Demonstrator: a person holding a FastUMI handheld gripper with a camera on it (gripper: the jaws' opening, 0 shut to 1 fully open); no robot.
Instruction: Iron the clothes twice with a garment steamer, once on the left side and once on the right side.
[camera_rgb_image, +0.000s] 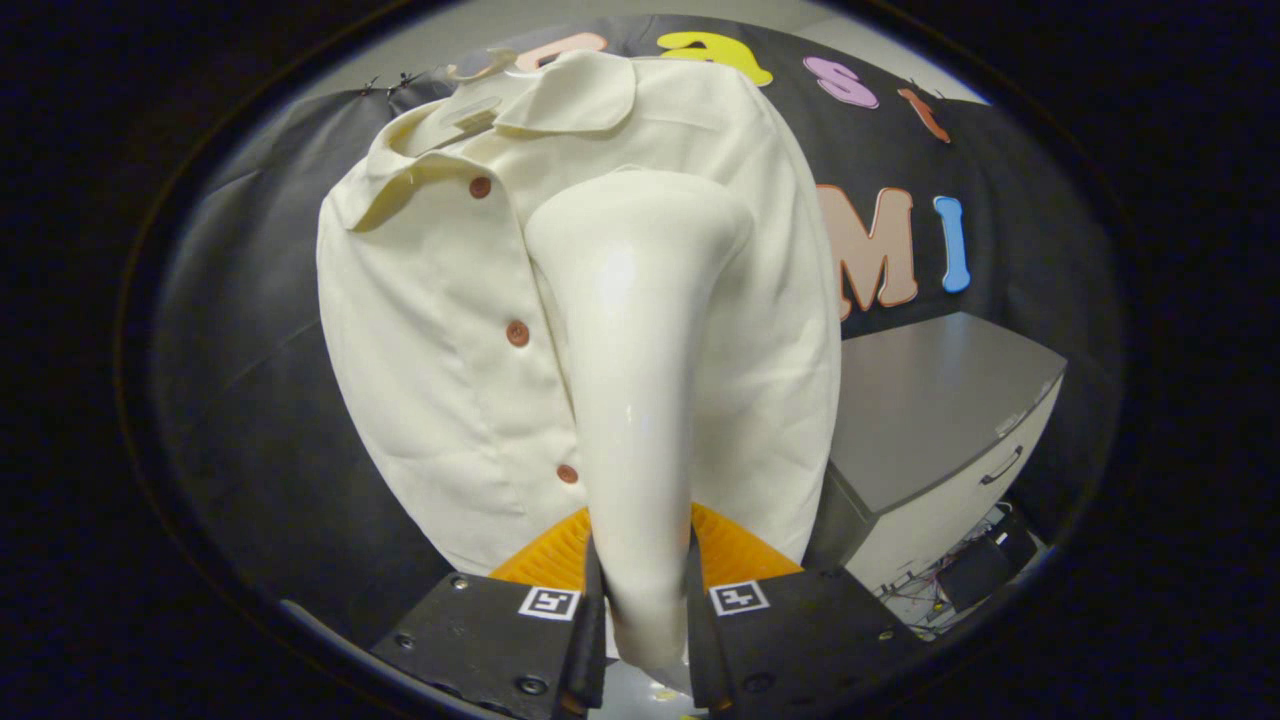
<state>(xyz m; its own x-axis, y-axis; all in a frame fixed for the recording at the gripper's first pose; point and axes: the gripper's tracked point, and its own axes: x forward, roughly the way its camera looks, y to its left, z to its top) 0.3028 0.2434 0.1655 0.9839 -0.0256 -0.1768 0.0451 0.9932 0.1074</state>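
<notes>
A cream button-up shirt with brown buttons hangs on a hanger against the booth's black wall, collar at the top. My gripper is shut on the handle of a glossy white garment steamer, both fingers pressing its sides. The steamer rises straight ahead from between the fingers, and its wide head lies against the shirt's right half, just right of the button line and below the collar. It hides part of the shirt's front.
A grey-topped white cabinet with a drawer handle stands to the right of the shirt. Cables and a dark box lie on the floor beside it. Black cloth covers the wall behind and left of the shirt.
</notes>
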